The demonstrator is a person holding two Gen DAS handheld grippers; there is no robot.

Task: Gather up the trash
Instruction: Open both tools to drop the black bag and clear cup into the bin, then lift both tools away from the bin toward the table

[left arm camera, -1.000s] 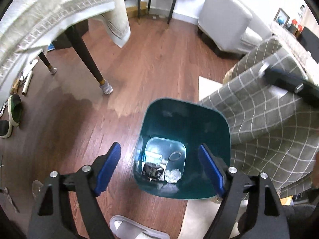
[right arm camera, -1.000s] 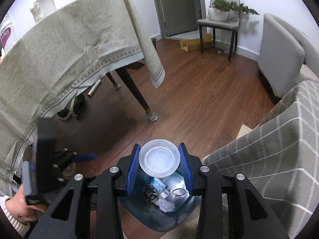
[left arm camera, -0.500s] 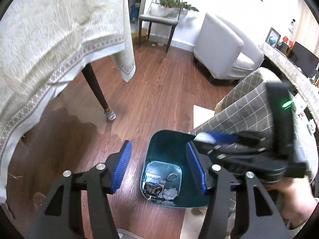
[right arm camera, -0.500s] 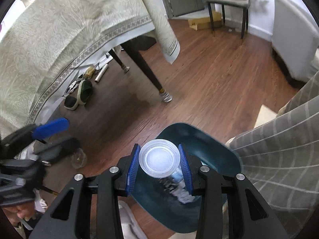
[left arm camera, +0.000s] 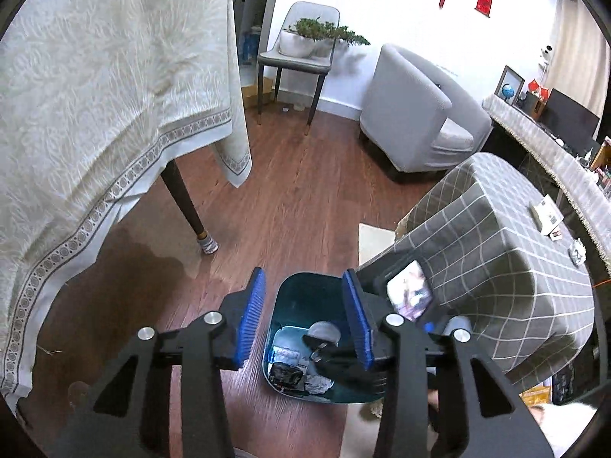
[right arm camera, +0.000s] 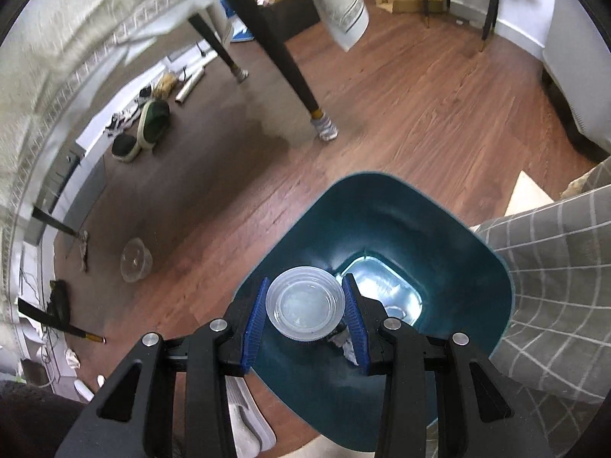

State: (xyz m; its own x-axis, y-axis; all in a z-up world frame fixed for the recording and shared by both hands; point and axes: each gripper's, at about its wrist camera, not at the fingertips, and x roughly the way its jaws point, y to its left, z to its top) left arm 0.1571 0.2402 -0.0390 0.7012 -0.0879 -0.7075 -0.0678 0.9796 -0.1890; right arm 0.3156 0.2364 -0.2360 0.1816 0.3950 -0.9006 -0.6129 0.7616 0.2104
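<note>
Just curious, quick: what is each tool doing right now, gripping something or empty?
Left tool: open and empty, jaws just been closing.
Right tool: shut on a clear cup over the bin.

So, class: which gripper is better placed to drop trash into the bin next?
Right. The right gripper grips a clear plastic cup directly over the open teal bin; the left gripper holds nothing.

A wooden floor carries the teal bin, a clear cup and slippers.

Right hand-held gripper with cup lower, inside bin.
</note>
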